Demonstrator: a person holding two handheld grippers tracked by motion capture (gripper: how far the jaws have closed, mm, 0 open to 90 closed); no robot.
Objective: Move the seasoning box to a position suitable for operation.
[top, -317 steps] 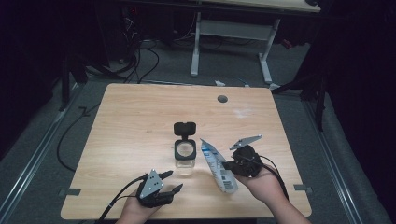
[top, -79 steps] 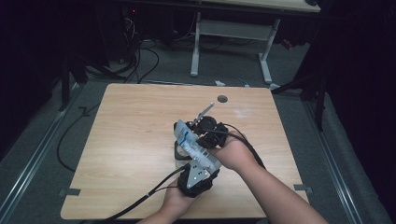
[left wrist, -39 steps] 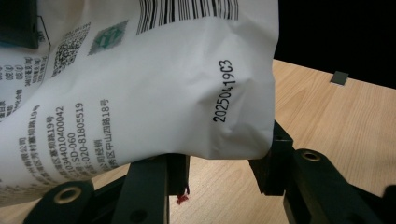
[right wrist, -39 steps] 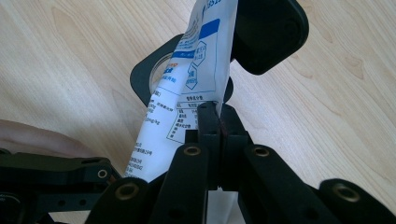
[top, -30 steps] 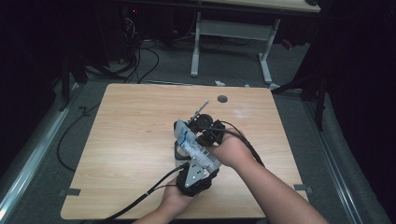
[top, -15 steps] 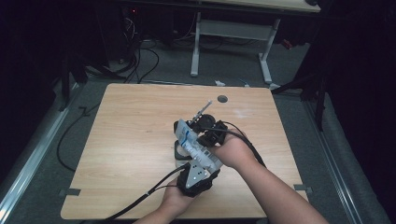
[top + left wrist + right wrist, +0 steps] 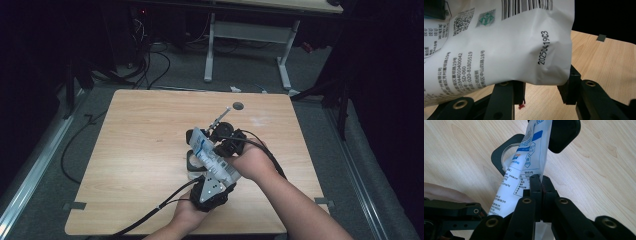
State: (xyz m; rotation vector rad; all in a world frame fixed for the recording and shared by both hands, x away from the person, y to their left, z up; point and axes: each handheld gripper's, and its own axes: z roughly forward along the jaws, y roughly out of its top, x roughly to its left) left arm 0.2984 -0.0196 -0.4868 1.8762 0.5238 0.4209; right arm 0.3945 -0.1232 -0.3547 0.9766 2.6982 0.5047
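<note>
A white and blue printed pouch [image 7: 210, 157] hangs tilted over a clear jar [image 7: 192, 162] with a black square rim [image 7: 499, 152] and an open black flip lid [image 7: 564, 135]. My left gripper [image 7: 217, 177] grips the pouch's lower end [image 7: 499, 50], its bottom edge wedged between the pads. My right gripper [image 7: 216, 140] is shut on the pouch's upper part [image 7: 534, 150], jaws [image 7: 541, 181] pinched together on its edge. The pouch's top end points down toward the jar's round mouth. I cannot tell whether anything pours out.
The jar stands at the middle of the wooden table [image 7: 140, 130]. A small round hole [image 7: 238, 106] lies near the far edge. Grey tape marks [image 7: 75, 205] sit at the front corners. Cables and another desk's legs [image 7: 210, 50] are on the floor behind.
Over the last second nothing has visibly moved. Ten seconds ago the hands were apart near the front edge, the pouch in the right gripper alone; now both hold it over the jar.
</note>
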